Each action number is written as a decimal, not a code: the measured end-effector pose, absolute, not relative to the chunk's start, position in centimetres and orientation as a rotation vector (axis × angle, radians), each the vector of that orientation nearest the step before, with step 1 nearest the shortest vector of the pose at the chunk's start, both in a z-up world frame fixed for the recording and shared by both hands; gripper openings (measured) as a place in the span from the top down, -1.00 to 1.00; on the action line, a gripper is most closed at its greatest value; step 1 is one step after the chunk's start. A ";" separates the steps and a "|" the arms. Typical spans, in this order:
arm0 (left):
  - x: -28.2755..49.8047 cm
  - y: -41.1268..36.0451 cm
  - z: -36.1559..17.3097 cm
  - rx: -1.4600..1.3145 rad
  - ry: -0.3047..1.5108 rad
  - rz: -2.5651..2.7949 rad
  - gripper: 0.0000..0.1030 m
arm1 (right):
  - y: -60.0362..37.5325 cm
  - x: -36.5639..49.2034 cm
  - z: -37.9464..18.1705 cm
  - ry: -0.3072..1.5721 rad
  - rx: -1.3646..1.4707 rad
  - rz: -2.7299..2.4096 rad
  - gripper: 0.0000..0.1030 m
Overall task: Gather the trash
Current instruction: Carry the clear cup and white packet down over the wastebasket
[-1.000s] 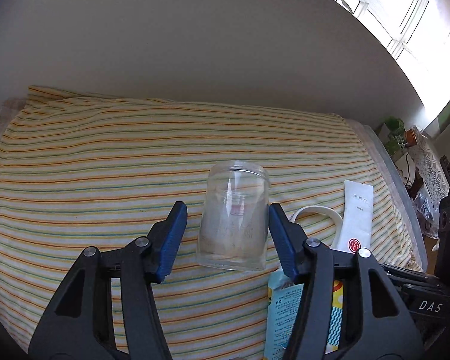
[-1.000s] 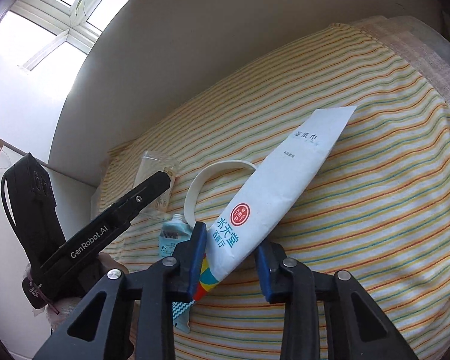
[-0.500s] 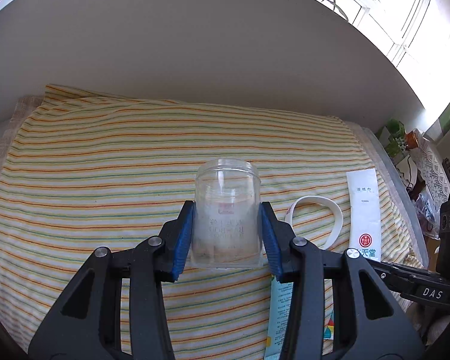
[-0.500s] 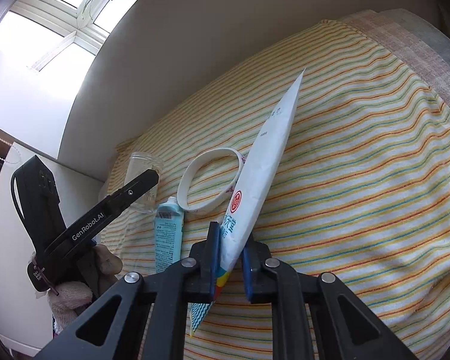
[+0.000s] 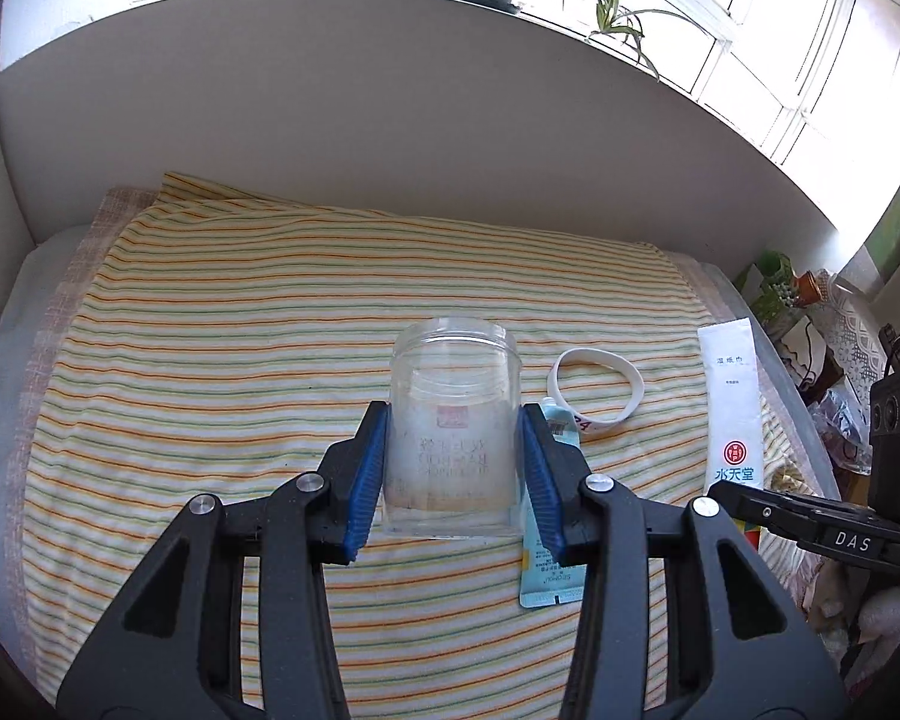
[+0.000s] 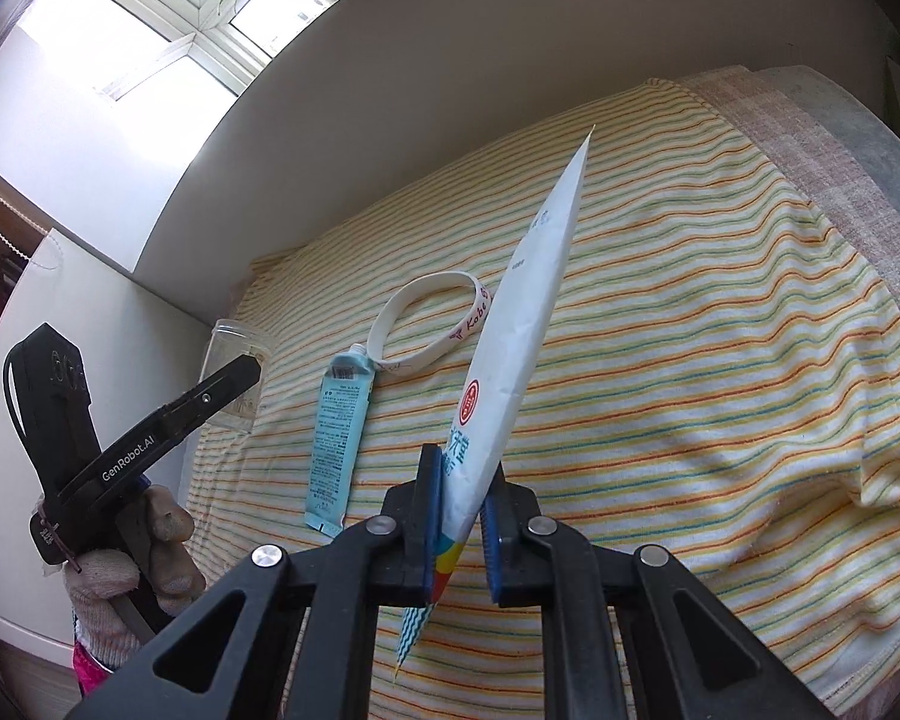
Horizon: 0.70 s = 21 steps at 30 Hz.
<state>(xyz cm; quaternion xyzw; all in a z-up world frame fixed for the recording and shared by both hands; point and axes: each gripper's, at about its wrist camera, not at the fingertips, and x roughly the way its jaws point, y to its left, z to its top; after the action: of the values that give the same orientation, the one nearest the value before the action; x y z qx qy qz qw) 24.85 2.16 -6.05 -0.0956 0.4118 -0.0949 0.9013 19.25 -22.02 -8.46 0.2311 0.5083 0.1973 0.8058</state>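
On the striped yellow-orange-green cloth (image 5: 222, 372) covering the bed, two pieces of trash are in my grip and two things still lie loose.

My left hand-held gripper (image 5: 453, 474) is clamped on the clear round plastic jar (image 5: 453, 420), a blue pad pressed to each side of its wall. Jar stands upright, open mouth up, pale label facing me. I cannot tell for certain whether its base has cleared the cloth.

My right hand-held gripper (image 6: 459, 516) is closed on the long white paper sachet with a red round logo (image 6: 528, 324), pinched near its coloured lower end. Sachet stands on edge, tip pointing up and away, lower corner hanging below the pads, clear of the cloth.

Left on the cloth: the flat light-blue tube with a white cap (image 6: 336, 426), lying lengthwise just beside the jar, and the white rubber wristband with red lettering (image 6: 432, 321), touching the tube's cap end. Whether the wristband counts as trash is a guess.

No bin or bag shows in either view. My judgement: pick-up about half done, two items secured, nothing deposited yet. Remaining: carry both to a container, drop them, come back for the tube, perhaps the band.
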 end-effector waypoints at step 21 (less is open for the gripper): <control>12.9 0.3 -2.9 -0.148 0.738 -0.190 0.15 | -23.4 13.5 -5.7 1.025 0.439 0.489 0.89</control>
<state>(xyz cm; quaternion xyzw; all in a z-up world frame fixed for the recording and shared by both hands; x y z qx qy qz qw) 12.88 0.34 -2.89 -0.0721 0.3599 -0.0925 0.9256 13.50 -23.36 -5.71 0.2064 0.4814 0.2299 0.8203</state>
